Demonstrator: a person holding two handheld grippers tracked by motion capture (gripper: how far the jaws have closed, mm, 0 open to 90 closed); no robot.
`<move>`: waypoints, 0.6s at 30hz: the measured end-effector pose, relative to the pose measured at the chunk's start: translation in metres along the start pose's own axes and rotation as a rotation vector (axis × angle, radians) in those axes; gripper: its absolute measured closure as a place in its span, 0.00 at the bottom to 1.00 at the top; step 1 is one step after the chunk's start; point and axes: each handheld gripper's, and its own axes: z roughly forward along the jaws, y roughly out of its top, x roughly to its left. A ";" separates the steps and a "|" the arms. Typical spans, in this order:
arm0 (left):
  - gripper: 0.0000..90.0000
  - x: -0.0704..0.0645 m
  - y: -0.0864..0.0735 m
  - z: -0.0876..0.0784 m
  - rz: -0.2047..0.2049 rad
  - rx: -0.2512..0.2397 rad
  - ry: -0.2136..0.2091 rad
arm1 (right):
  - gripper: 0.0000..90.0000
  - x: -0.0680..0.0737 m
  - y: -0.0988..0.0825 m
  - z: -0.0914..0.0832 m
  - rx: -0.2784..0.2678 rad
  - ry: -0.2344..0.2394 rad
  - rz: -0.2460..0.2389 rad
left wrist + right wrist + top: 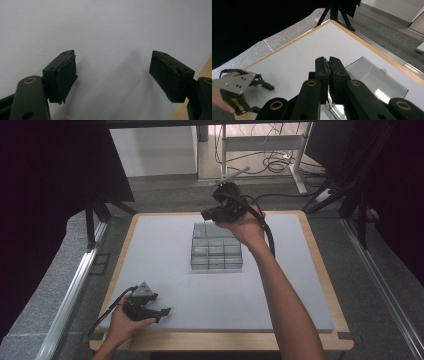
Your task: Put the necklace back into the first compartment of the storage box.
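A clear plastic compartment box (216, 252) sits in the middle of the white table mat (165, 270). My right gripper (204, 215) hovers at the box's far left corner, held from above by a hand, jaws pressed together (328, 61). Whether anything thin sits between them I cannot tell. Beside the jaws, a flat clear panel of the box (374, 80) lies on the mat. My left gripper (165, 312) rests low at the near left of the mat, jaws wide apart (112, 75) with nothing between them. Its grey plate (234, 83) shows in the right gripper view.
The mat lies on a wooden board (320, 255) whose rim shows all around. A metal rail (75, 280) runs along the left, and a black stand leg (90, 220) rises near the far left corner. Cables (272, 165) lie on the floor behind.
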 end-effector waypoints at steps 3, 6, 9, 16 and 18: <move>0.24 0.000 0.000 0.000 0.001 0.001 0.000 | 0.94 -0.001 0.003 0.004 -0.006 0.000 0.001; 0.24 0.000 0.000 0.000 0.002 0.002 0.001 | 0.94 -0.006 0.006 0.010 -0.003 -0.005 0.006; 0.24 0.000 0.000 0.000 0.005 0.006 -0.001 | 0.94 -0.011 0.009 0.016 -0.008 -0.008 0.026; 0.24 0.000 0.000 -0.001 0.010 0.006 0.002 | 0.94 -0.020 0.012 0.031 -0.013 -0.008 0.049; 0.24 0.000 0.000 0.000 0.011 0.007 -0.001 | 0.94 -0.023 0.013 0.039 -0.011 -0.003 0.060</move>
